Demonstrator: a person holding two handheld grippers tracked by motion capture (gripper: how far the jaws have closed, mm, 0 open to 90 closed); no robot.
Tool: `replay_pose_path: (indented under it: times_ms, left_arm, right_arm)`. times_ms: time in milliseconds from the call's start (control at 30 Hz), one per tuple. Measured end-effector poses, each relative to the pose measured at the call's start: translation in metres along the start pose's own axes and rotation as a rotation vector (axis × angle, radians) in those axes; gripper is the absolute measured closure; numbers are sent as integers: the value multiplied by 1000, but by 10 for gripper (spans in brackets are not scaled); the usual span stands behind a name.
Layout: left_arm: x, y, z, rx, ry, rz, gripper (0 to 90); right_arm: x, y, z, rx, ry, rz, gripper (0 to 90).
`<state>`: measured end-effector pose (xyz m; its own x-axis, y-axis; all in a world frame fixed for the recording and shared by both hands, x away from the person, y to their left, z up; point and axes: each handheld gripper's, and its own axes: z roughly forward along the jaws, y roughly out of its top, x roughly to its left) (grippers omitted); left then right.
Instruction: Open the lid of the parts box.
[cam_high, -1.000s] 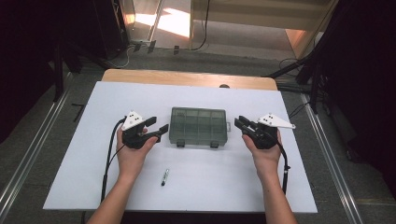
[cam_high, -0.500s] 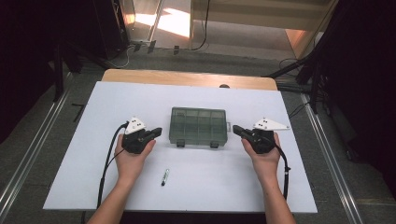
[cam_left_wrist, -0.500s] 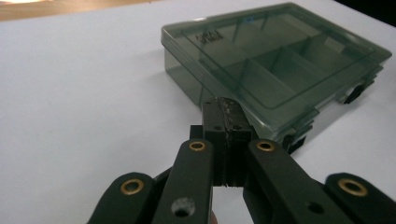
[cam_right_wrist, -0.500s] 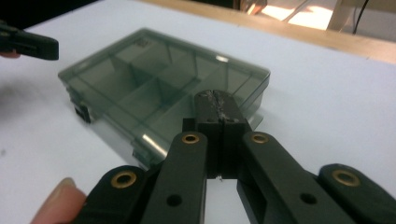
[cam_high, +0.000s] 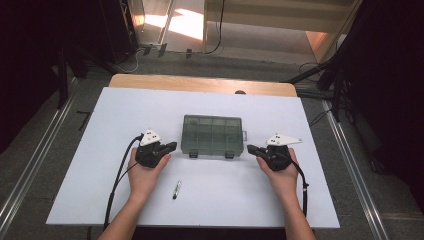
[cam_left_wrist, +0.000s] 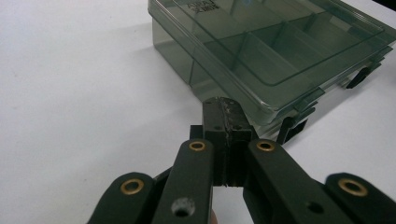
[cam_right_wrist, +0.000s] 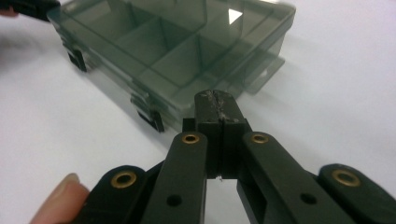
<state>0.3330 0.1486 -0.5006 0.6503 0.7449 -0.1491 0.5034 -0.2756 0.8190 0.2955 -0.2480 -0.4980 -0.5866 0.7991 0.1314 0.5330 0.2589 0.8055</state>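
Smoky plastic box (cam_high: 212, 135) lying lid-shut near the middle of the white tabletop (cam_high: 100, 120), latches facing the near edge. Left gripper (cam_high: 171, 146) and right gripper (cam_high: 249, 148) flanking its two short ends, each fully closed on nothing (probably poised to steady or unlatch it from both sides). Small pen (cam_high: 176, 189) lying apart, toward the near edge.
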Motion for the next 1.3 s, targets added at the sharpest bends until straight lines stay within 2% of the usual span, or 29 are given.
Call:
replay_pose_path:
  times_ms: [133,367,600,767,1300]
  left_arm:
    - [0,-1,2,16,-13,-2,900]
    - [0,-1,4,25,-19,-7,900]
    - [-5,-1,6,33,-10,22,900]
    - [-7,-1,7,30,-12,36,900]
    - [-8,-1,7,24,-25,35,900]
  right_arm:
    - [-3,-6,6,29,10,9,900]
    - [1,-6,8,47,16,-27,900]
    - [3,-6,11,69,15,-55,900]
    - [4,-7,13,80,13,-55,900]
    - [7,-6,15,80,-3,-73,900]
